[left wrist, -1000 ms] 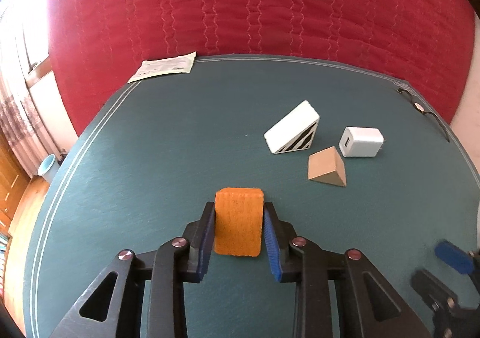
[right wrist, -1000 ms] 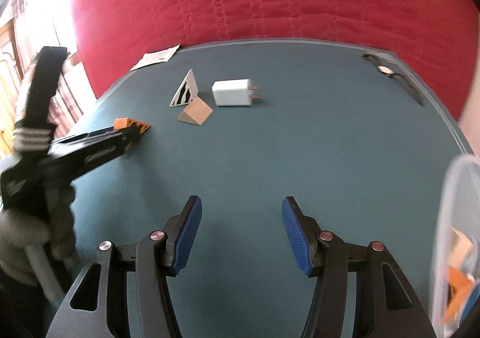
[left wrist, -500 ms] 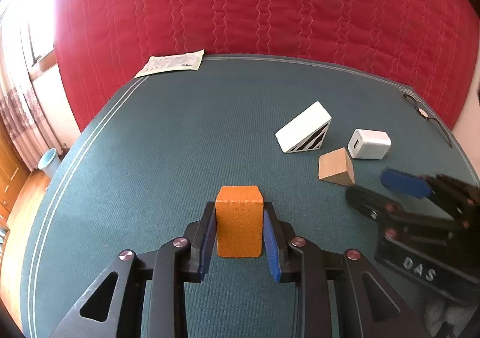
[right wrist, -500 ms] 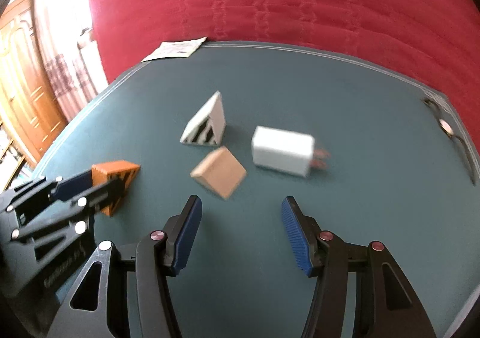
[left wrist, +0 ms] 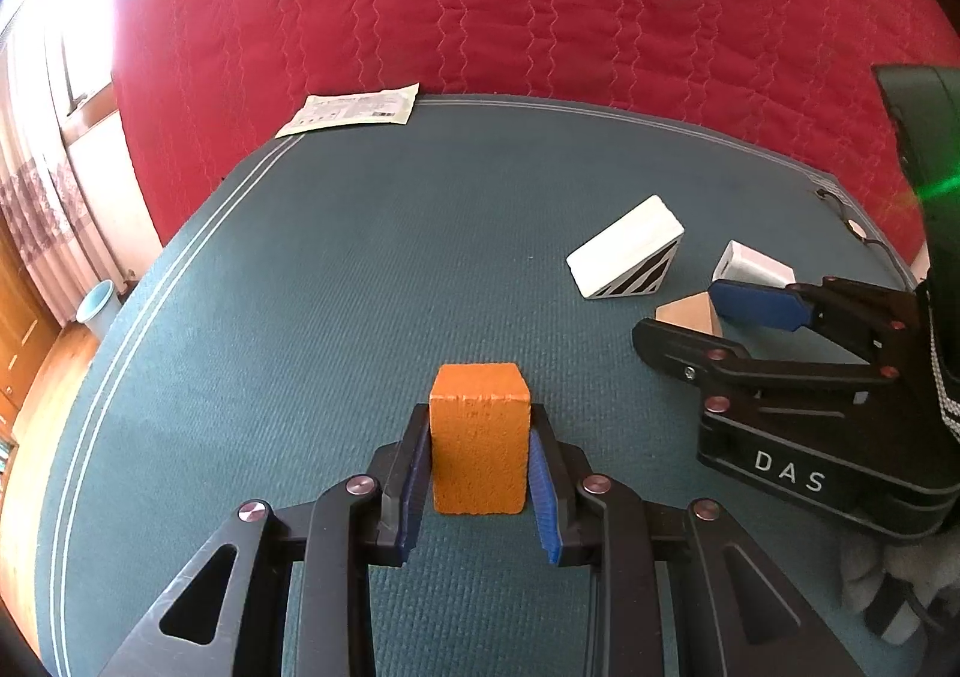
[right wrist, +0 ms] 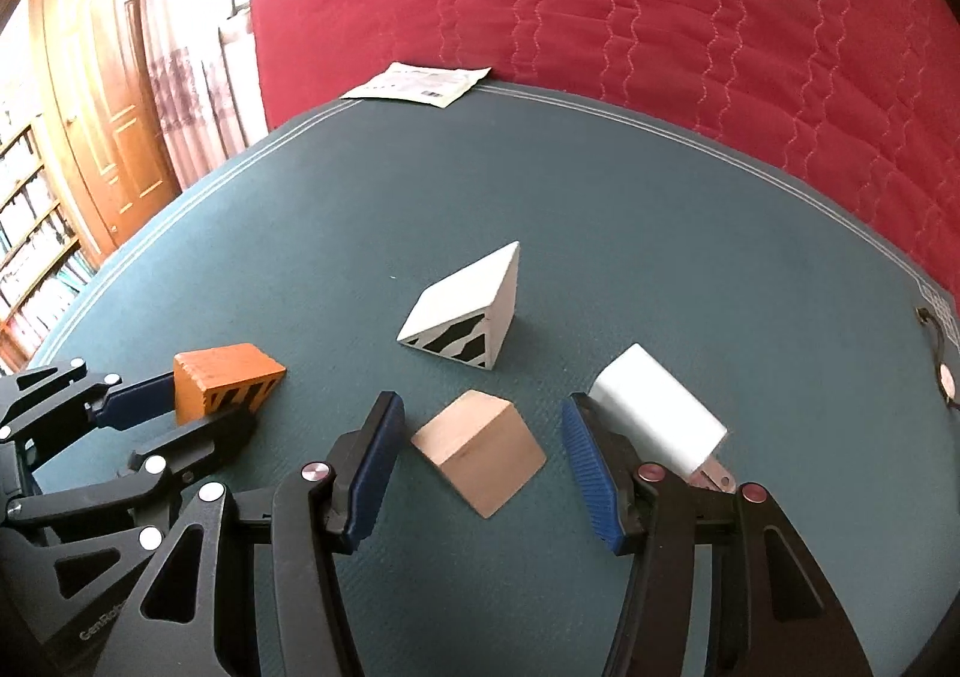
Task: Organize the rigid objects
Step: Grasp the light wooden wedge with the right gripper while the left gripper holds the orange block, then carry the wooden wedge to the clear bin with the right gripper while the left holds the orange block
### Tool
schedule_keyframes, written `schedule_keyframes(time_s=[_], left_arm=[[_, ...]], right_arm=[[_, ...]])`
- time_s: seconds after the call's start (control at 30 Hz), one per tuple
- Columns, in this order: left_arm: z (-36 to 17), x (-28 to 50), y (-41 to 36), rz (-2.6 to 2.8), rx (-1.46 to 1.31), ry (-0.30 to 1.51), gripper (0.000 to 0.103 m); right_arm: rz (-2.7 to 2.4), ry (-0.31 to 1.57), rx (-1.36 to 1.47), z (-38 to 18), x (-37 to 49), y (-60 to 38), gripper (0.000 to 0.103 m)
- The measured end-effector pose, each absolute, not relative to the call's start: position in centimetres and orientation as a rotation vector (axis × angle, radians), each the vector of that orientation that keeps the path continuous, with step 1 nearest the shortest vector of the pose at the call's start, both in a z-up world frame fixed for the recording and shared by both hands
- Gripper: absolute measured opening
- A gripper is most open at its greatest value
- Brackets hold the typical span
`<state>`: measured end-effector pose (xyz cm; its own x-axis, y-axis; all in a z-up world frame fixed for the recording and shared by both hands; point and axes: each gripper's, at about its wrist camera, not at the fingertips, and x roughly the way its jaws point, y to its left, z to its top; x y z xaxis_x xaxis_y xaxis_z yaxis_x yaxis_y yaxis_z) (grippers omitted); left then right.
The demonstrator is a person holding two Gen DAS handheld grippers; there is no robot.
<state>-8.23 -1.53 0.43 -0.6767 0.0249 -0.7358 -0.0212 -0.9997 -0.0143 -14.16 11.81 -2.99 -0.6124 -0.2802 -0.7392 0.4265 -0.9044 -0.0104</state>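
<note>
The left tongs (left wrist: 480, 455) clamp an orange block (left wrist: 480, 437) between their blue pads, holding it upright over the green mat (left wrist: 336, 281). To their right, the right tongs (right wrist: 480, 449) are closing, with a plain wooden wedge (right wrist: 480, 452) lying on the mat in the gap, neither pad touching it. A white charger (right wrist: 657, 416) lies just beyond the right pad. Farther ahead of both tongs rests a white wedge with black stripes (right wrist: 465, 311). At the mat's far edge lies a paper packet (right wrist: 420, 83), against a red quilt (right wrist: 660, 5).
</note>
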Motion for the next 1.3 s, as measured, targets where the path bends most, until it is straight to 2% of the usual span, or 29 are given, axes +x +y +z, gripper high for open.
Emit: schedule_keyframes(time_s=[0.13,0.2,0.5,0.67,0.73,0.8,0.83,1.23,1.3], left_arm=[[0.3,-8.3,-1.6,2.858,-1.258,-0.012,0.039],[0.3,-8.3,-1.7,2.864,-1.262,-0.018,0.052],[0.4,-8.5,-1.9,2.850,-1.267,-0.045,0.058],[0.5,-8.5,-1.9,2.845,-1.265,-0.047,0.057],[0.6,-8.5,-1.9,2.844,-1.259,-0.042,0.049],[0.7,-8.4,-1.8,2.845,-1.253,-0.042,0.034],[0.8,-8.4,-1.8,2.840,-1.247,-0.048,0.031],[1.2,-7.7,-1.2,2.817,-1.192,-0.045,0.031],[1.3,-7.5,-1.0,2.811,-1.180,-0.037,0.031]], right_arm=[[-2.490,0.279,1.092,-2.9,-13.7,11.8,0.045],[-2.486,0.305,1.087,-3.0,-13.3,11.5,0.044],[-2.521,0.286,1.106,-3.1,-11.0,12.0,0.044],[-2.596,0.235,1.140,-3.2,-9.0,13.4,0.044],[-2.629,0.212,1.157,-3.3,-7.9,13.9,0.044],[-2.660,0.186,1.169,-3.3,-6.7,14.4,0.044],[-2.679,0.171,1.177,-3.4,-6.2,14.7,0.044],[-2.733,0.104,1.202,-3.5,-2.3,16.0,0.045],[-2.721,0.111,1.199,-3.5,-2.2,16.0,0.053]])
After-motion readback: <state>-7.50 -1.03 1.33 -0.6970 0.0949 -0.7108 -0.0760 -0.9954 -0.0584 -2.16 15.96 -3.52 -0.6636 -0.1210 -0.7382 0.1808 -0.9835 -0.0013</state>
